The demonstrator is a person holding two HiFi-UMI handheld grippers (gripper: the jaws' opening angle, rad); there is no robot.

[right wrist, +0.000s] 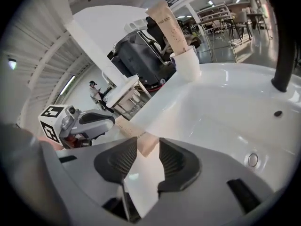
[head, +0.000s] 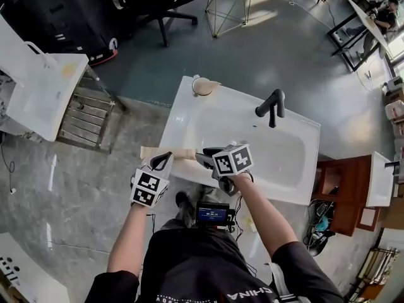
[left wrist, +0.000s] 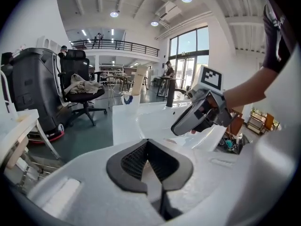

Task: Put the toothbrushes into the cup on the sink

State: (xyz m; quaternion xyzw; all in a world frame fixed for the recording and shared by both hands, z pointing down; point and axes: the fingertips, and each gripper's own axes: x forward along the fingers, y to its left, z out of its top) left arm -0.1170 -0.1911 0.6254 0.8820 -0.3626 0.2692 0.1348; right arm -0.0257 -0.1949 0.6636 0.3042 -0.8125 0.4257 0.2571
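A white cup (head: 203, 87) stands on the sink's (head: 297, 169) far left corner. One beige toothbrush box (right wrist: 168, 25) stands upright in this cup (right wrist: 187, 62). A second beige toothbrush box (head: 167, 153) lies along the sink's near left edge. My right gripper (head: 205, 158) is at that box's right end, and its jaws stand apart with the end of the box (right wrist: 136, 131) between them. My left gripper (head: 161, 161) hovers just in front of the box's middle, its jaws closed tip to tip with nothing visible between them. In the right gripper view, the left gripper (right wrist: 101, 119) sits beside the box.
A black tap (head: 271, 106) rises at the sink's back, and a drain (right wrist: 252, 160) sits in the basin. A white counter (head: 44, 90) and a metal rack (head: 85, 115) stand at the left. A wooden cabinet (head: 334, 182) is on the right, an office chair (head: 158, 5) behind.
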